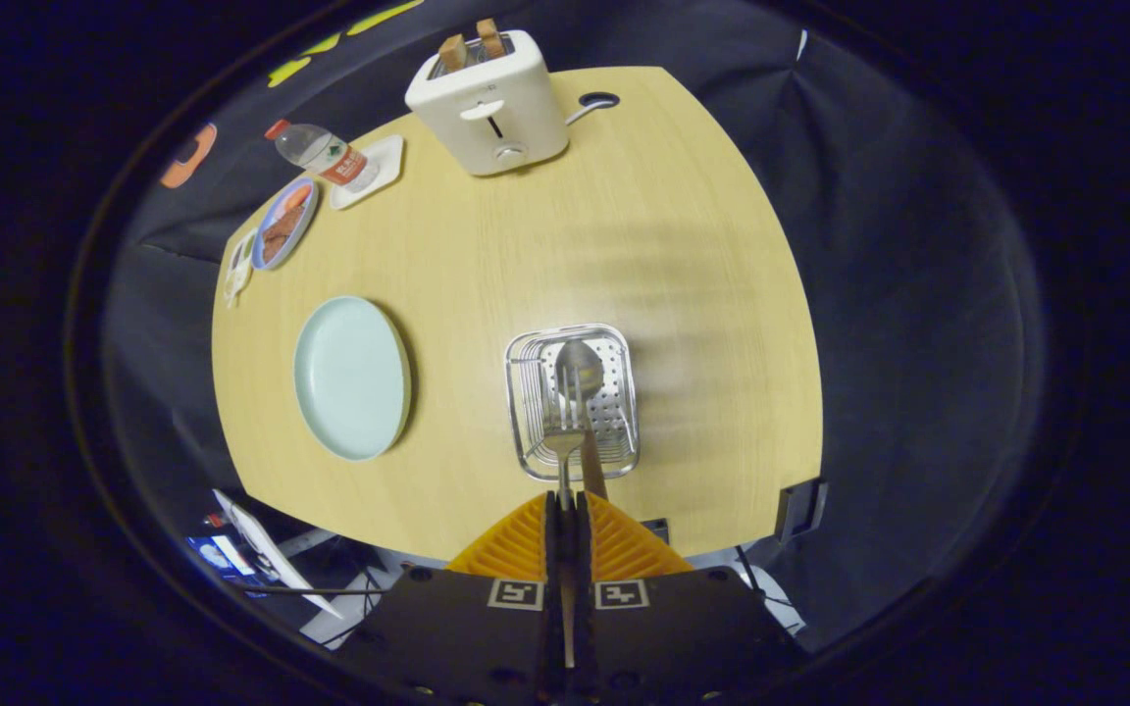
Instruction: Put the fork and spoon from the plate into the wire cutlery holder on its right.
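Fingers (570,510) closed on fork (563,443) and spoon (580,371), poised over holder (614,461); bare plate (351,378) left, toaster (488,103) beyond. Bottle (322,152) label unreadable.

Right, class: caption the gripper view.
Gripper shut on fork and spoon, above the cutlery holder.

no legible txt, bottle (322,152) label too small to read
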Demonstrator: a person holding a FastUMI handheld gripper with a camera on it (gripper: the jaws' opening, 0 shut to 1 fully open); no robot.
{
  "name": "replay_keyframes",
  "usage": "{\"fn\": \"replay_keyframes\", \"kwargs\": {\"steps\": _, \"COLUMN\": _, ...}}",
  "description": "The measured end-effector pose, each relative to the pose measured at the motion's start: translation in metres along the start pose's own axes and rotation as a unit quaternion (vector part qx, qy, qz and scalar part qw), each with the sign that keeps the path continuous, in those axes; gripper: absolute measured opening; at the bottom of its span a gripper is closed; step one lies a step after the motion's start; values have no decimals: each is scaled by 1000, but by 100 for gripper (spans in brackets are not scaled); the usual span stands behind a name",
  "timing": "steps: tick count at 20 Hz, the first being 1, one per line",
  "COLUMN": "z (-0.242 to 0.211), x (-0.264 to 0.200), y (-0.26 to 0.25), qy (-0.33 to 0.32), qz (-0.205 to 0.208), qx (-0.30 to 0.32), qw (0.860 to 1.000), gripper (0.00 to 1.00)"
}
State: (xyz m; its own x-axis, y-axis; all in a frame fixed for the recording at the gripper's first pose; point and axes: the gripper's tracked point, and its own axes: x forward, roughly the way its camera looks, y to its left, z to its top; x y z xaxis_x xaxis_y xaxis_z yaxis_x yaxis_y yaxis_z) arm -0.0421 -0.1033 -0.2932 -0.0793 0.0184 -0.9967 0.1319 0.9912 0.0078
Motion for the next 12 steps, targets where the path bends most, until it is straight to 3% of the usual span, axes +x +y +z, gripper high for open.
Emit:
{"fn": "replay_keyframes", "kwargs": {"steps": 5, "z": 7, "x": -1, "y": 2, "qy": -17, "qz": 9, "qx": 8, "qw": 1000, "gripper": 12}}
{"fn": "replay_keyframes", "kwargs": {"steps": 6, "z": 9, "x": -2, "y": 4, "qy": -25, "qz": 11, "qx": 8, "qw": 1000, "gripper": 17}}
{"fn": "replay_keyframes", "kwargs": {"steps": 10, "z": 27, "x": -21, "y": 21, "qy": -100, "qz": 41, "qx": -13, "qw": 994, "gripper": 68}}
{"fn": "replay_keyframes", "kwargs": {"steps": 12, "z": 42, "x": -37, "y": 32, "qy": -154, "qz": 53, "qx": -28, "qw": 986, "gripper": 82}}
